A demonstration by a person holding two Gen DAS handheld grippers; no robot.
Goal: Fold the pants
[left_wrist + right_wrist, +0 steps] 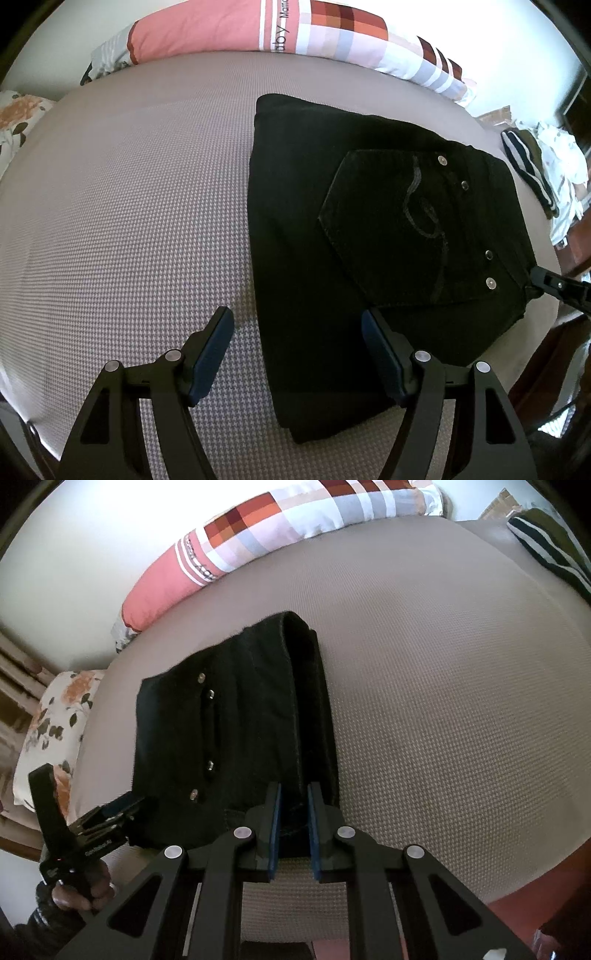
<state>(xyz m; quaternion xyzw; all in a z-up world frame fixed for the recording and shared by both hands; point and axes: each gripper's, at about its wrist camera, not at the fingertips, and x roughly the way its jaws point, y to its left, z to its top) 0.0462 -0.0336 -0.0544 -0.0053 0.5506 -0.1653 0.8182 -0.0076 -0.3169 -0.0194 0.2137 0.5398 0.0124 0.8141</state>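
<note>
so the bed takes up nearly everything here, covered in a greyish-tan sheet with a tiny woven check. along the far edge by the wall there's a long pink and patchwork pillow, and a floral pillow sits off at one corner. a striped dark garment lies bunched at the other end of the bed.

the black pants are folded into a thick rectangular bundle lying flat on the sheet, back pocket facing up with a curly stitched design and a few metal rivets on it.

left tongs are spread wide and holding nothing. they hover low at the near long edge of the bundle: one finger over bare sheet, the other over the black fabric, so the pants edge runs between them.

right tongs are set narrow, pinched down on the end of the pants at the waistband corner, dark cloth sitting between the blue pads. from the left camera you can see that tool's tip touching the bundle's far right corner. from the right camera, the left tool and the hand gripping it sit just beside the bundle's other side.
</note>
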